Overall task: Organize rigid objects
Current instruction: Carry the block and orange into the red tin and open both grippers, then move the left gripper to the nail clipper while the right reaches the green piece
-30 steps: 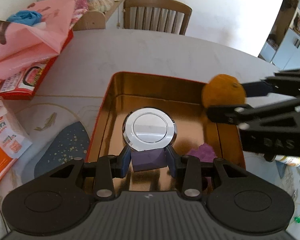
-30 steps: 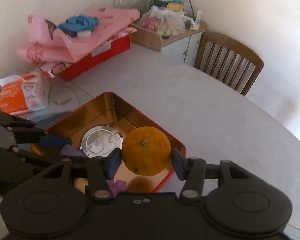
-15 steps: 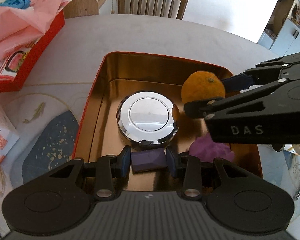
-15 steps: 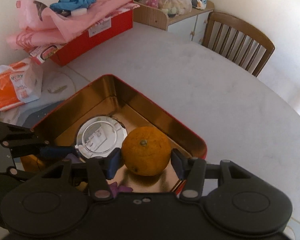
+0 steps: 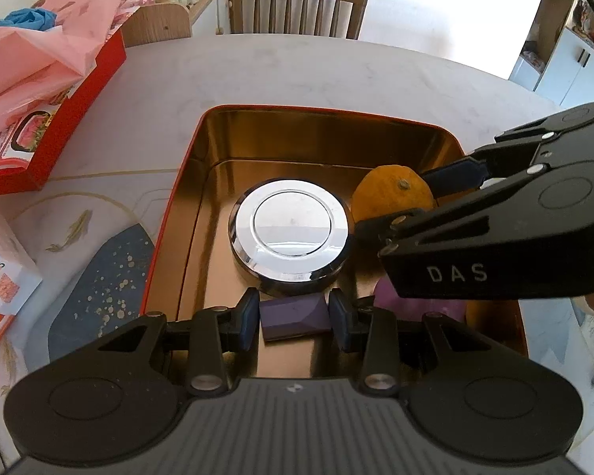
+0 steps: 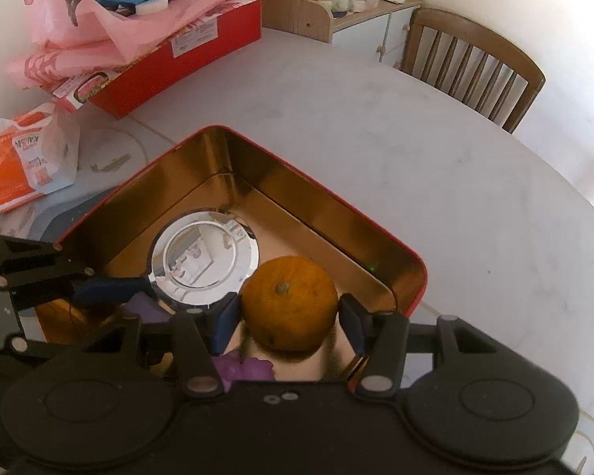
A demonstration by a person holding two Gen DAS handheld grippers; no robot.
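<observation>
A red tin (image 5: pixel 324 113) with a gold inside sits on the table. In it lies a round chrome disc (image 5: pixel 291 233). My left gripper (image 5: pixel 294 318) is shut on a dark purple block (image 5: pixel 293 314) low over the tin's near end, just in front of the disc. My right gripper (image 6: pixel 289 316) is shut on an orange (image 6: pixel 289 301), stem up, down inside the tin and right of the chrome disc (image 6: pixel 204 255). The left wrist view shows the orange (image 5: pixel 392 194) between the right gripper's fingers (image 5: pixel 455 176). A lilac lumpy thing (image 5: pixel 384 297) lies under the right gripper, partly hidden.
A red box (image 6: pixel 178 71) draped with pink cloth (image 6: pixel 111 27) stands far left. An orange-and-white packet (image 6: pixel 16 174) and a dark blue mat (image 5: pixel 99 301) lie left of the tin. A wooden chair (image 5: pixel 297 8) stands beyond the pale table (image 6: pixel 415 138).
The right gripper has carried the orange from above the tin's right rim down inside, beside the chrome disc. The left gripper keeps its hold on the purple block, almost in place.
</observation>
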